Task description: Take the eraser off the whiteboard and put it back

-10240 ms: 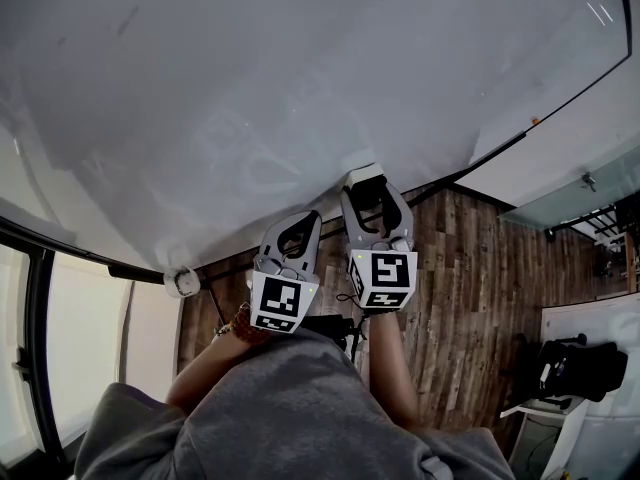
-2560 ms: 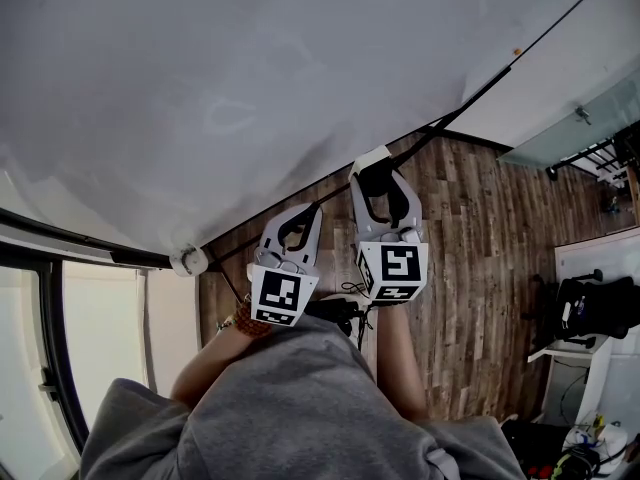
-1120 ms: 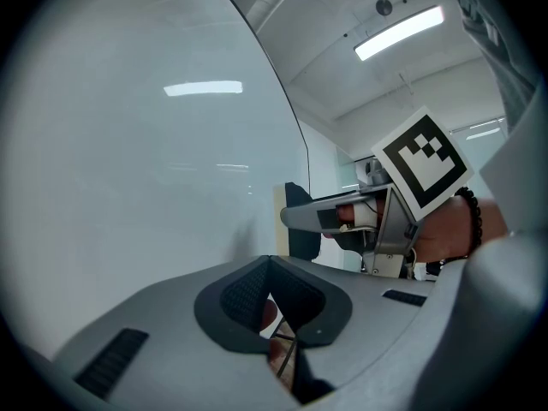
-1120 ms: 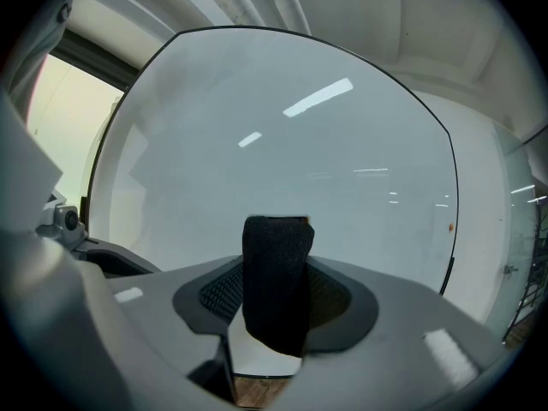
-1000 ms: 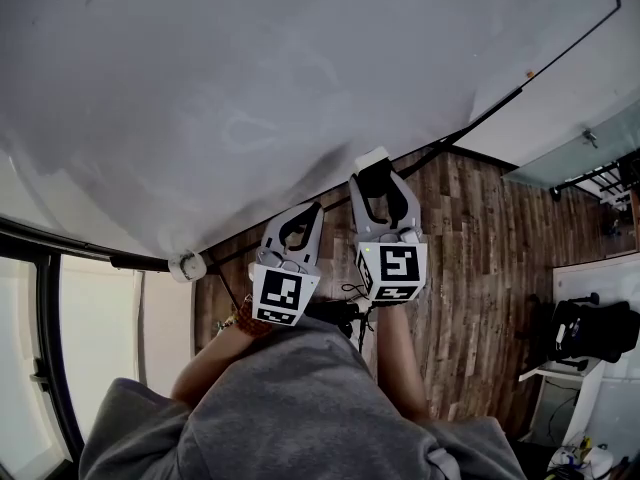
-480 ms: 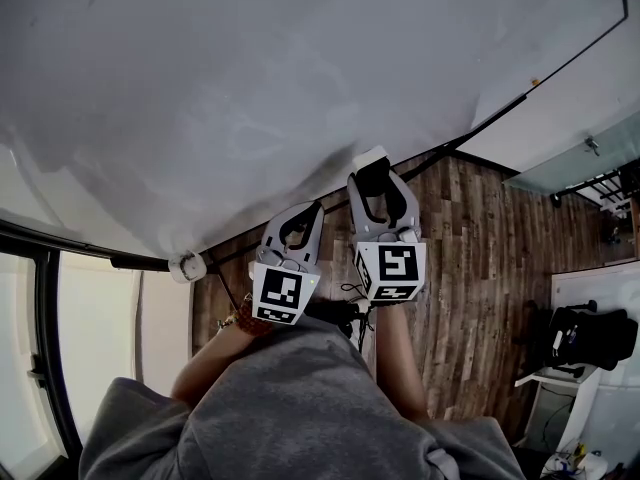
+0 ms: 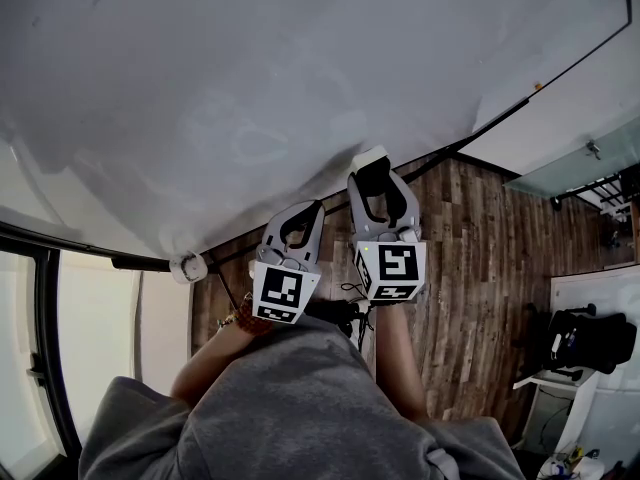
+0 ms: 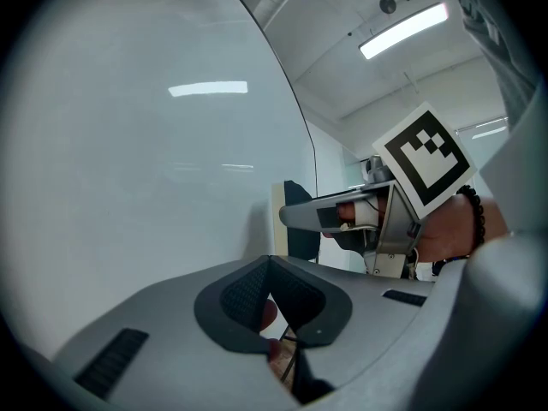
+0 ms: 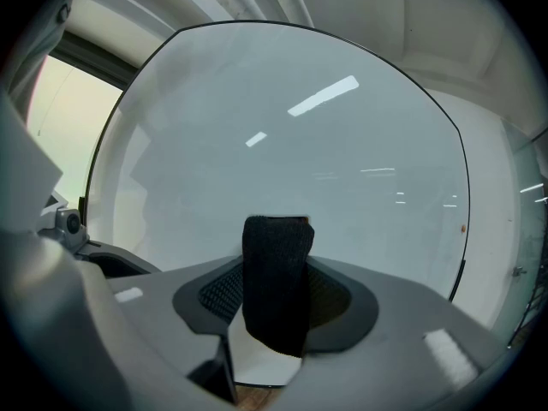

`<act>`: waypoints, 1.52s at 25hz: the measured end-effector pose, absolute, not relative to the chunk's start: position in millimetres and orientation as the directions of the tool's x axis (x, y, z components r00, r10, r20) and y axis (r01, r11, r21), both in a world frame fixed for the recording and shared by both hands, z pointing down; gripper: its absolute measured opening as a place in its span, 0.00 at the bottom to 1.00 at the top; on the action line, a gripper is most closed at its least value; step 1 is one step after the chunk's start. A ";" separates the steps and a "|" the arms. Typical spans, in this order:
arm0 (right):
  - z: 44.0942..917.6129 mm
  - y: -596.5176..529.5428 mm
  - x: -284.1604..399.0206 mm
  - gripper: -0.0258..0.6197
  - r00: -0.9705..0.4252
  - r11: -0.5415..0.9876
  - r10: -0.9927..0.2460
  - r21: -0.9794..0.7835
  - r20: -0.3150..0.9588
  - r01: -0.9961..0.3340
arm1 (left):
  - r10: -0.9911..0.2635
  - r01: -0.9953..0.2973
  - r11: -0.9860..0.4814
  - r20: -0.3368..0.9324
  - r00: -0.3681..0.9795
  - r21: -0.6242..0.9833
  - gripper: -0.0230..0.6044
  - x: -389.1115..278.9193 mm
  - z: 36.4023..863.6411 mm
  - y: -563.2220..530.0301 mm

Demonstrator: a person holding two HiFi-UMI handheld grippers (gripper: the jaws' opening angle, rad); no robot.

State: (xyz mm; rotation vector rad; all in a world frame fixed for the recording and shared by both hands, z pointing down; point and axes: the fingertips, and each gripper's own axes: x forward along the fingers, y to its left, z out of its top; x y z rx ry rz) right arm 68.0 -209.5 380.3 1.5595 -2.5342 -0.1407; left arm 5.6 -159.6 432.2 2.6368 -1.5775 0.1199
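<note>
Clamping the eraser (image 7: 371, 158) at 12 o'clock, the right tool (image 7: 376, 182) is holding it by the whiteboard (image 7: 250, 88): taken off, seemingly not yet replaced. The left tool (image 7: 299, 228) is idling closed, empty.

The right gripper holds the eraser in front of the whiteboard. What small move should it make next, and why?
Probably ease the right gripper forward until the eraser sits flat on the whiteboard, before any release. Its jaws are clamped on the black eraser, the board fills the view just ahead, and whether the two touch cannot be told.
</note>
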 end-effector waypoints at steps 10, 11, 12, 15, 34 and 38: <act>379.6 -213.9 63.7 0.35 -0.447 0.456 -0.890 0.162 0.087 -0.875 | -0.876 -0.882 -0.471 0.108 0.470 0.016 0.05 4.2 433.5 -162.6; 379.6 -214.2 63.2 0.35 -0.447 0.456 -0.890 0.163 0.087 -0.875 | -0.876 -0.882 -0.472 0.108 0.470 0.016 0.05 4.1 433.8 -162.7; 379.6 -214.6 62.5 0.35 -0.448 0.457 -0.890 0.164 0.087 -0.874 | -0.876 -0.881 -0.472 0.109 0.471 0.016 0.05 3.9 434.0 -162.7; 379.9 -215.5 61.1 0.35 -0.452 0.460 -0.888 0.165 0.088 -0.872 | -0.875 -0.881 -0.473 0.111 0.471 0.016 0.05 3.8 435.1 -162.9; 382.2 -221.5 56.6 0.35 -0.464 0.474 -0.881 0.167 0.095 -0.865 | -0.875 -0.882 -0.471 0.116 0.469 0.018 0.05 3.4 437.5 -166.0; 382.8 -222.5 56.1 0.35 -0.465 0.475 -0.880 0.164 0.096 -0.865 | -0.877 -0.884 -0.467 0.118 0.466 0.018 0.05 1.8 437.8 -167.0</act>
